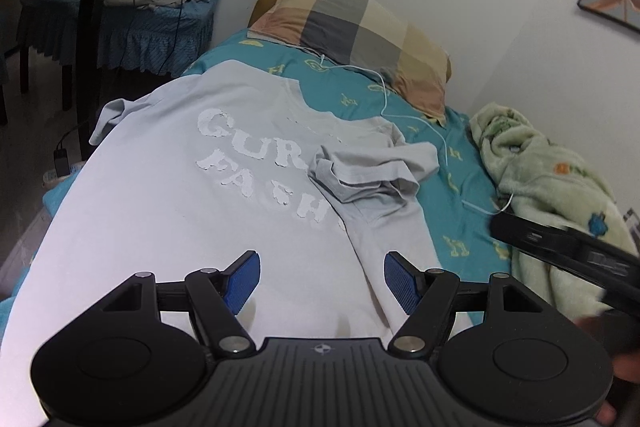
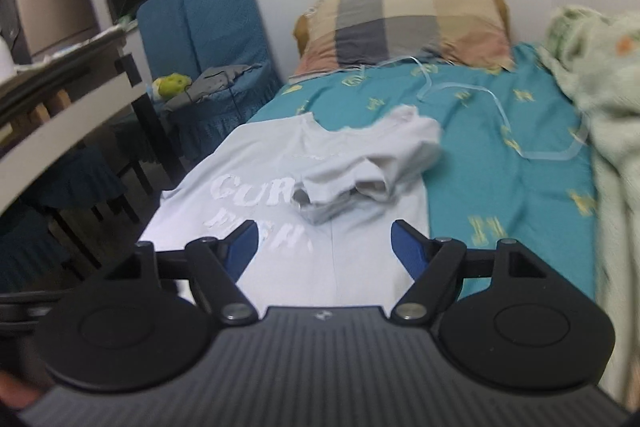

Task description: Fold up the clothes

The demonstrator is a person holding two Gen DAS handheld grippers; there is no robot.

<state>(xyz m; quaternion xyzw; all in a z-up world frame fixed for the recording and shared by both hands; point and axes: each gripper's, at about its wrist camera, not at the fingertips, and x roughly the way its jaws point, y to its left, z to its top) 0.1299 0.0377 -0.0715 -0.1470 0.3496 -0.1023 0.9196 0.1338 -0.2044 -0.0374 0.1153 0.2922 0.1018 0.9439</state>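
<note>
A pale grey T-shirt (image 1: 192, 211) with white letters lies spread on the bed, collar toward the pillow. Its right sleeve (image 1: 372, 171) and right side are folded in over the chest. It also shows in the right wrist view (image 2: 360, 227), with the folded sleeve (image 2: 360, 171). My left gripper (image 1: 322, 283) is open and empty, above the shirt's lower part. My right gripper (image 2: 324, 251) is open and empty, above the shirt's lower right part. The right gripper's body shows in the left wrist view at the right edge (image 1: 568, 251).
The bed has a teal sheet (image 1: 460, 203). A checked pillow (image 1: 360, 27) lies at its head, a green fleece blanket (image 1: 552, 195) along the wall side, and a white cable (image 1: 416, 123) across the sheet. A blue-covered chair (image 2: 216, 39) and a table (image 2: 60, 103) stand left of the bed.
</note>
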